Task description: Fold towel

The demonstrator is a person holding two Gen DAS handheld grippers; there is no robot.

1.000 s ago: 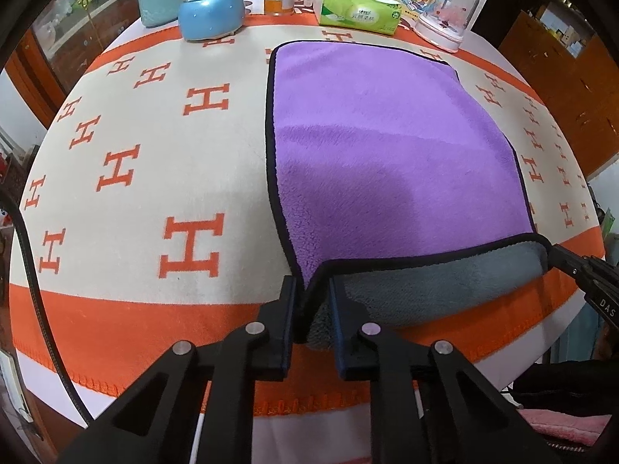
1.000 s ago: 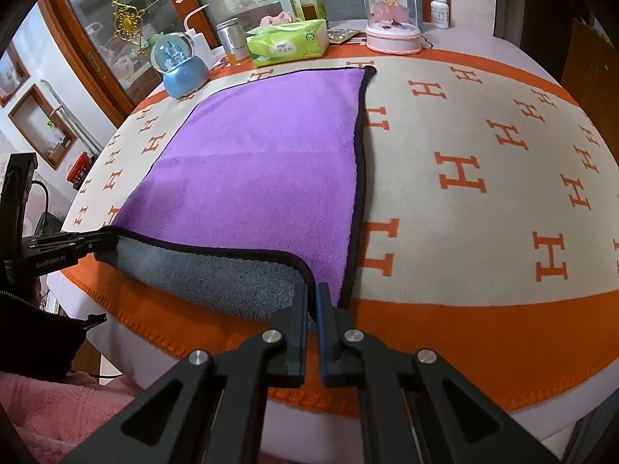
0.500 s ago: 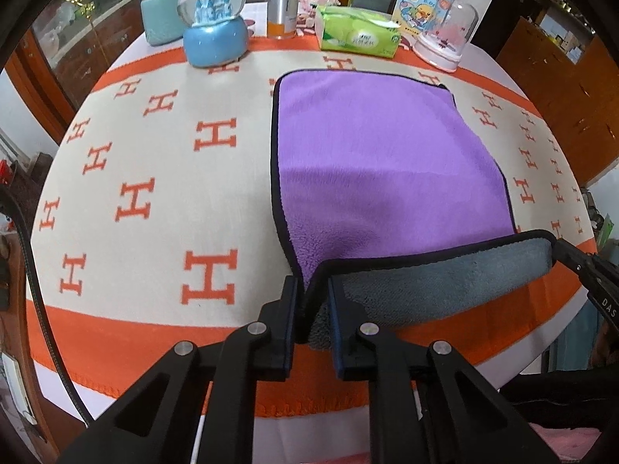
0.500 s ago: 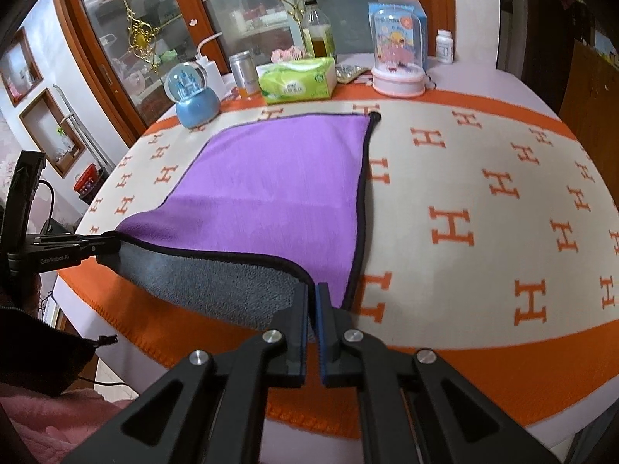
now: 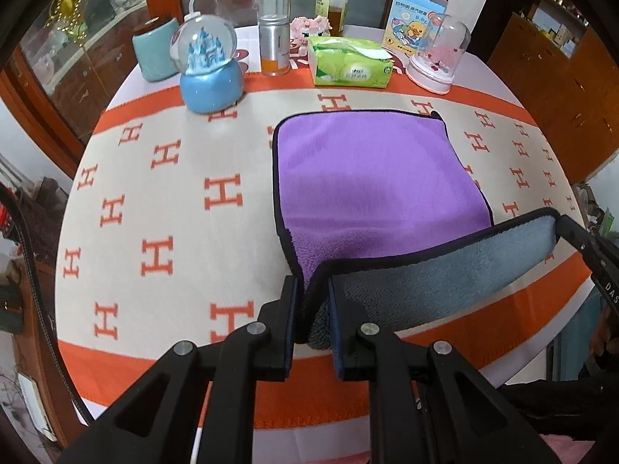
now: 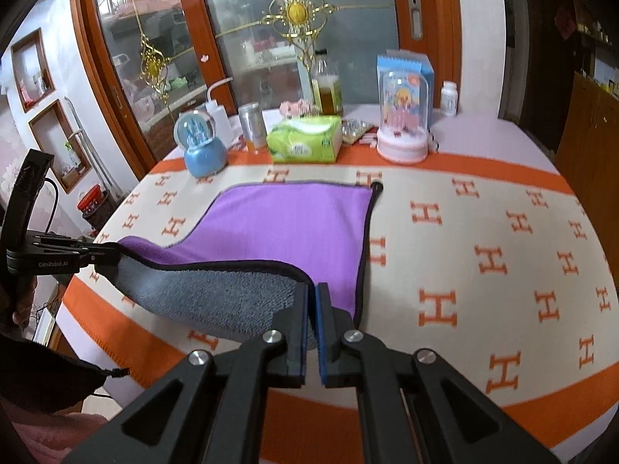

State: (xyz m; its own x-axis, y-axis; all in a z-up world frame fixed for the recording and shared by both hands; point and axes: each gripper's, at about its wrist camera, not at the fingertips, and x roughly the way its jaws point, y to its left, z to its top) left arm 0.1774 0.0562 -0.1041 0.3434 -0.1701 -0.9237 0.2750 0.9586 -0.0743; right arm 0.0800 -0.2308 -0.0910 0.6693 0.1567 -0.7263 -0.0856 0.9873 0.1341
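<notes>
Left gripper (image 5: 312, 290) pinches towel (image 5: 371, 170) near-left corner; right gripper (image 6: 312, 297) clamps near-right corner. Near edge lifted off table (image 5: 154, 178), grey underside showing; far half flat near tissue pack (image 5: 350, 62).

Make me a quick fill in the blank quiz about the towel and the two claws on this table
The towel is purple on top and ___ underneath.
The left claw and right claw each grip a near ___ of the towel.
The tissue pack beyond the towel is ___.

Missing words: grey; corner; green
</notes>
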